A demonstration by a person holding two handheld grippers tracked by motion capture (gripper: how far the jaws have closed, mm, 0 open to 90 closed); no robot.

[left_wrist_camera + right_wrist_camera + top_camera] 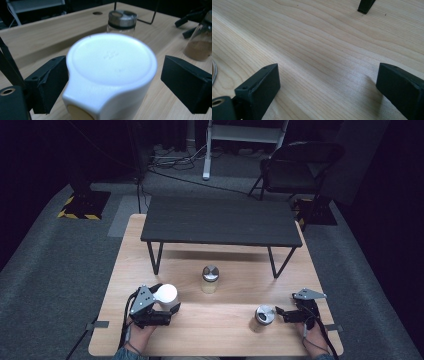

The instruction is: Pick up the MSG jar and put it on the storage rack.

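A white lidded container (167, 293) stands on the wooden table (220, 330) at the front left. My left gripper (168, 299) is open around it, a jaw on each side; in the left gripper view the container (110, 57) sits between the jaws of my left gripper (113, 80), with a clear gap on its right. Two metal-lidded spice jars stand on the table: one at the centre (210, 279) and one at the front right (263, 316). My right gripper (279, 314) is open just right of that jar and points at it. Nothing lies between the jaws of my right gripper (327, 85), which hover over bare wood.
A low black shelf (220, 222) on thin legs spans the back half of the table; one foot (364, 6) is ahead of my right gripper. The centre jar (122, 21) and the brown-filled jar (200, 42) stand beyond the white container. A folding chair (295, 167) stands behind the table.
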